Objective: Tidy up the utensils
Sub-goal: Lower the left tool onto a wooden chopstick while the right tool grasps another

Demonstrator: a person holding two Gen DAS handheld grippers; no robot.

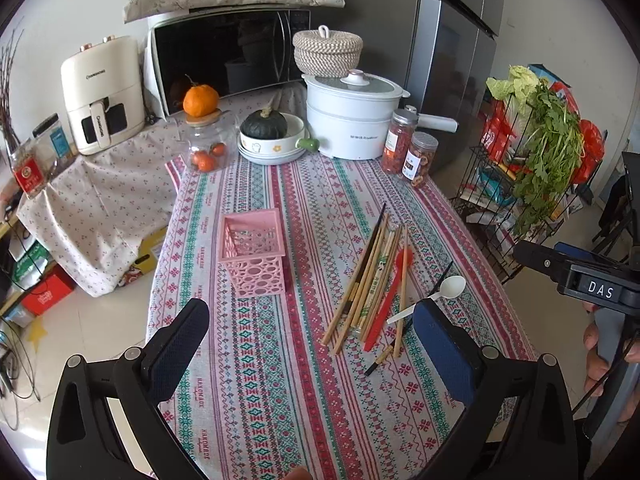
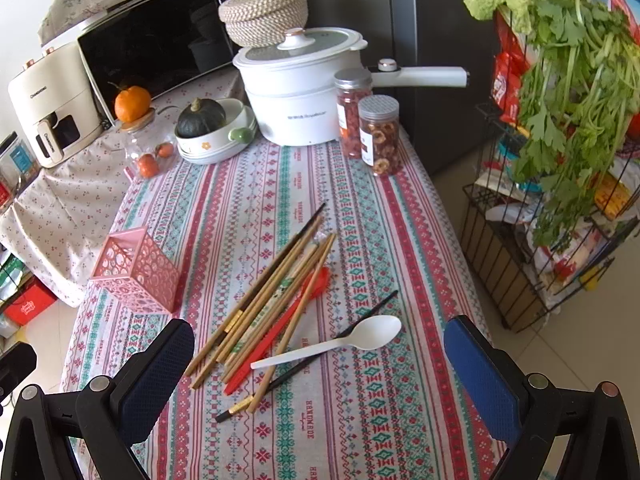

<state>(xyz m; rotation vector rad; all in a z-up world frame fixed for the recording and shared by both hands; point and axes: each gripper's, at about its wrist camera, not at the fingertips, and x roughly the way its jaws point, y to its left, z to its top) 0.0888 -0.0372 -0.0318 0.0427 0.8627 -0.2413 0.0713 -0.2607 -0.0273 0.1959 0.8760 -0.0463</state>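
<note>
looking at the utensils first: the chopsticks (image 2: 276,296) lie in a loose fan on the striped tablecloth (image 2: 360,420), with a red spoon (image 2: 280,328) tucked among them, a white plastic spoon (image 2: 340,346) lying across their near ends and a black chopstick (image 2: 320,354) running under it. the pink holder (image 2: 138,270) stands upright to their left, well apart from the pile — through its open top in the left view i see only lattice, no utensil inside, so i judge the sorting has not begun and every piece is yet to be moved. my right gripper (image 2: 320,364) hangs above the near end of the pile with its fingers spread wide, holding nothing. my left gripper (image 1: 312,344) is also wide apart and empty, between holder and pile. farther back sit the white pot (image 2: 300,88), two snack jars (image 2: 378,132) and a bowl with a squash (image 2: 202,116) — none in my way.
</note>
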